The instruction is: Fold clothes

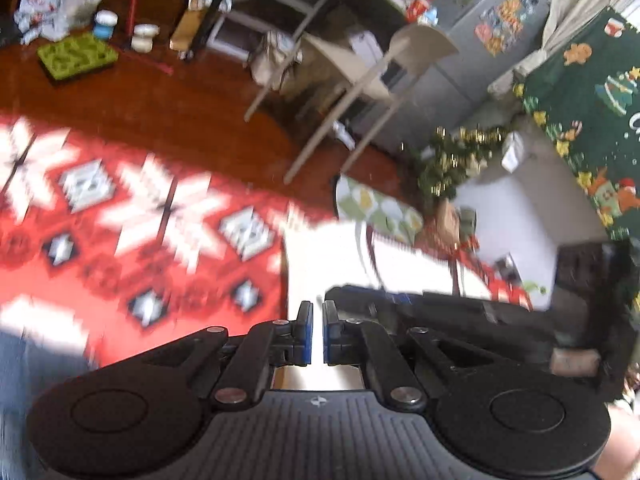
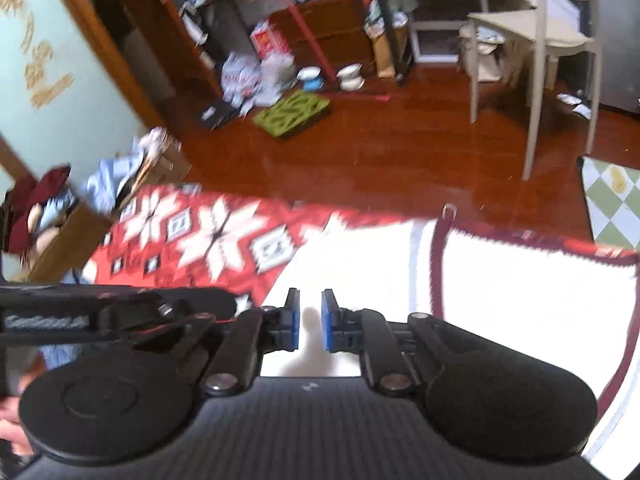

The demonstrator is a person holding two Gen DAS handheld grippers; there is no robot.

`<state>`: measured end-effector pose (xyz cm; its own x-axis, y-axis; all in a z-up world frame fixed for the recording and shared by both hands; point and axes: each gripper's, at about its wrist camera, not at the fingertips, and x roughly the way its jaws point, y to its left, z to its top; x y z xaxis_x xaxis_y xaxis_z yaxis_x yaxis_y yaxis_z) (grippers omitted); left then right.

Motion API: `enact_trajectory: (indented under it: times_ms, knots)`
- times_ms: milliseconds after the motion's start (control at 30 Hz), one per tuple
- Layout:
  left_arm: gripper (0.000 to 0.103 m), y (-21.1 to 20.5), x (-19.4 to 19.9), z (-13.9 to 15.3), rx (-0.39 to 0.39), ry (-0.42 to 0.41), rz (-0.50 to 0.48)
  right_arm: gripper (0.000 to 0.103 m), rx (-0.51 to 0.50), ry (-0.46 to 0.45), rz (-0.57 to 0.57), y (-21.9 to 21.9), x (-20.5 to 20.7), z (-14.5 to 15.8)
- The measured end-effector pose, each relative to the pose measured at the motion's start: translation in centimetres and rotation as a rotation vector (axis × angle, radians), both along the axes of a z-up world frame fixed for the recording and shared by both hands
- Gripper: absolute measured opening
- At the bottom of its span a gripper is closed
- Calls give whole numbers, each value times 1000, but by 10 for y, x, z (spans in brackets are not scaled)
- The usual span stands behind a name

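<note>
A white garment with dark red trim (image 2: 520,292) lies flat on a red and white patterned cloth (image 2: 200,236); it also shows overexposed in the left wrist view (image 1: 332,264). My left gripper (image 1: 318,320) hovers over the garment's edge, its blue pads only a narrow gap apart and holding nothing. My right gripper (image 2: 311,312) hovers over the white garment, slightly open and empty. The other gripper's black body shows at the right of the left wrist view (image 1: 440,312) and at the left of the right wrist view (image 2: 100,312).
Dark wood floor (image 2: 380,148) lies beyond the cloth. A beige chair (image 2: 540,40) stands at the back right. A green tray (image 2: 294,114), bowls and clutter sit by the shelves. A box of clothes (image 2: 120,184) is at left. A green checked mat (image 2: 612,204) lies right.
</note>
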<state>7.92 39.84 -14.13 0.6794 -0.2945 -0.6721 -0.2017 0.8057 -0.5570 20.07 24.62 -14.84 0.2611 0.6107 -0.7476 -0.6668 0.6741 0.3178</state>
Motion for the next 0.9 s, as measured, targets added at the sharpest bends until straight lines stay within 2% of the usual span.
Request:
enact_trajectory:
  times_ms: [133,233,400,500,600,733,900]
  knots:
    - [2,-16,-17,-9,-14,36,-59,9,-12,-24,1,7,-9,-10]
    - [2,-25,-23,-17,46,65,-89,7,-2,-37,-50,17,6,-16]
    - [2,-11,-25,-24,24,55,-67,7,-11,-94,-87,30,26,-20]
    - [2,-10,-29,-22,53,57,-80,7,-29,-122,-87,38,30,-18]
    - [2,-9,-34,-21,66,61,-89,12,-2,-122,-80,32,25,-6]
    - [2,-7,-35,-16,81,63,-82,12,4,-149,-11,-9,15,21]
    - [2,-16,-22,-5,112,24,-91,16,-87,-164,-65,-106,9,33]
